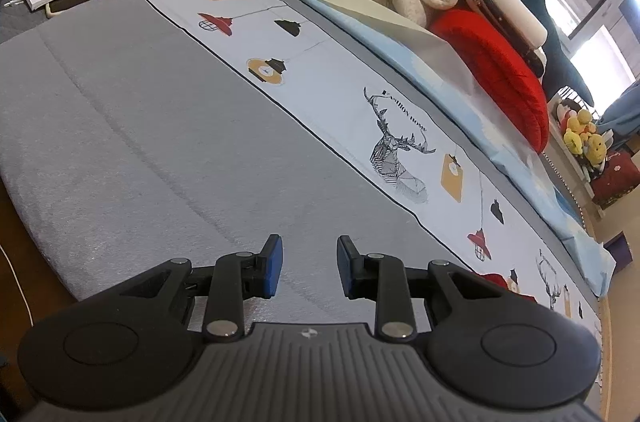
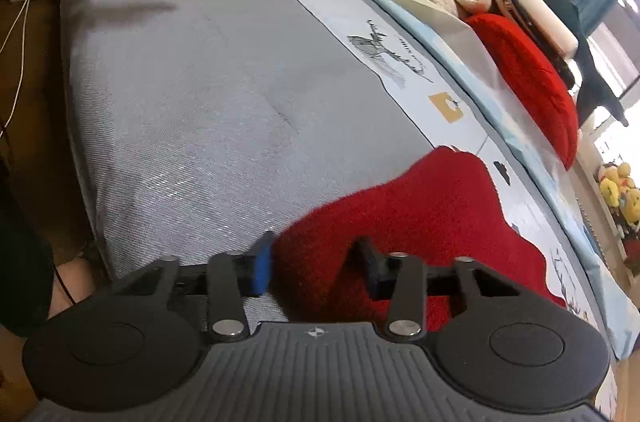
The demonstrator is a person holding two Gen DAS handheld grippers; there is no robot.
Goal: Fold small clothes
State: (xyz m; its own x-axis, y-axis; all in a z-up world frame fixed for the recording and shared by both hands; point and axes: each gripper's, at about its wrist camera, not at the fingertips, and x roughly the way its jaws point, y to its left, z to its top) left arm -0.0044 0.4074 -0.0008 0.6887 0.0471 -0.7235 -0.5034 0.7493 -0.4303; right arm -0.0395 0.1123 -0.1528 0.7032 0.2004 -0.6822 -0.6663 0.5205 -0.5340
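Reading "FASHION HOME" beside the deer print.

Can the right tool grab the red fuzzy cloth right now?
Probably yes. The red cloth already lies between the right tool fingers on the grey bed, with nothing in the way.

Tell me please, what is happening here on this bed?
A person is working with two handheld grippers over a grey bed to fold small clothes. The right gripper has its jaws around the edge of a red garment that lies unfolded, partly on a printed cloth; whether they pinch it yet is unclear. The left gripper is over bare grey fabric with open, empty jaws.
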